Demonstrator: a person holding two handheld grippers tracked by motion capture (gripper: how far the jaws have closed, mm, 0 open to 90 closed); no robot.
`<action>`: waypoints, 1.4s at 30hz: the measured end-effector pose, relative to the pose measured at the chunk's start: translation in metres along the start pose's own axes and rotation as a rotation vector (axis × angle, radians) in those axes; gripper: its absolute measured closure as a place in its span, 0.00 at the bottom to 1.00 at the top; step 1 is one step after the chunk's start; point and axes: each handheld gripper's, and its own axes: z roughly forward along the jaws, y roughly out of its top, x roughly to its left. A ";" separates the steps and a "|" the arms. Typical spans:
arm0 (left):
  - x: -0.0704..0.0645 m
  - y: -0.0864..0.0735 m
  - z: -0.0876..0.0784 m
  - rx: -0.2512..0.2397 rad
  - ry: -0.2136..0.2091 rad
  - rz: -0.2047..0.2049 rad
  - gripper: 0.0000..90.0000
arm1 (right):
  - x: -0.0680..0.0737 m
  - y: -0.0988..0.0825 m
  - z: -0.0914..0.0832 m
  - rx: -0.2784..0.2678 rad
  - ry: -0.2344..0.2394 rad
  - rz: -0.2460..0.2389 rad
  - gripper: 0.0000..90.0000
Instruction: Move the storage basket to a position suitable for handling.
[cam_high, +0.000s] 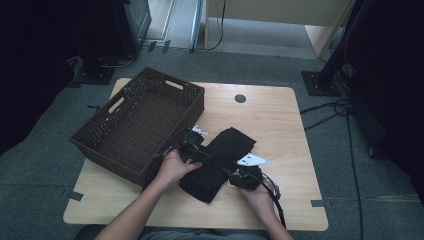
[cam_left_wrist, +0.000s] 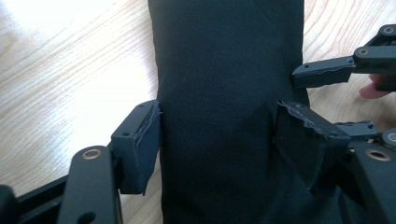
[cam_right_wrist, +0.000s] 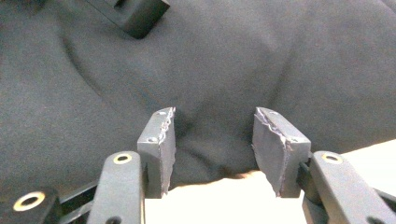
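Lying folded near the table's front edge, beside a wicker basket, a black cloth sits between both spread grippers, left gripper straddling its width, right gripper seemingly bunching its edge, probably for folding.

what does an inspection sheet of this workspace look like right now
surface: light wooden table, dark round mark near its far edge
job's things: folded black cloth lying flat on the table
clutter: brown wicker basket at the left, looks empty
grippers: left gripper straddles the cloth, pads at its edges; right gripper jaws apart over the cloth's edge
cables: one trails from each gripper; more on the floor at the right
surroundings: grey carpet, dark stands at both far corners
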 end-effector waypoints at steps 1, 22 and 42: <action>0.000 0.000 0.001 0.002 -0.003 0.001 0.33 | 0.000 0.000 0.000 0.002 0.000 0.000 0.55; 0.012 -0.003 0.013 0.026 -0.025 -0.009 0.21 | 0.001 0.003 0.009 0.003 0.019 -0.018 0.55; 0.017 0.005 0.018 0.103 -0.052 -0.041 0.38 | 0.004 0.011 0.020 -0.008 0.004 -0.015 0.55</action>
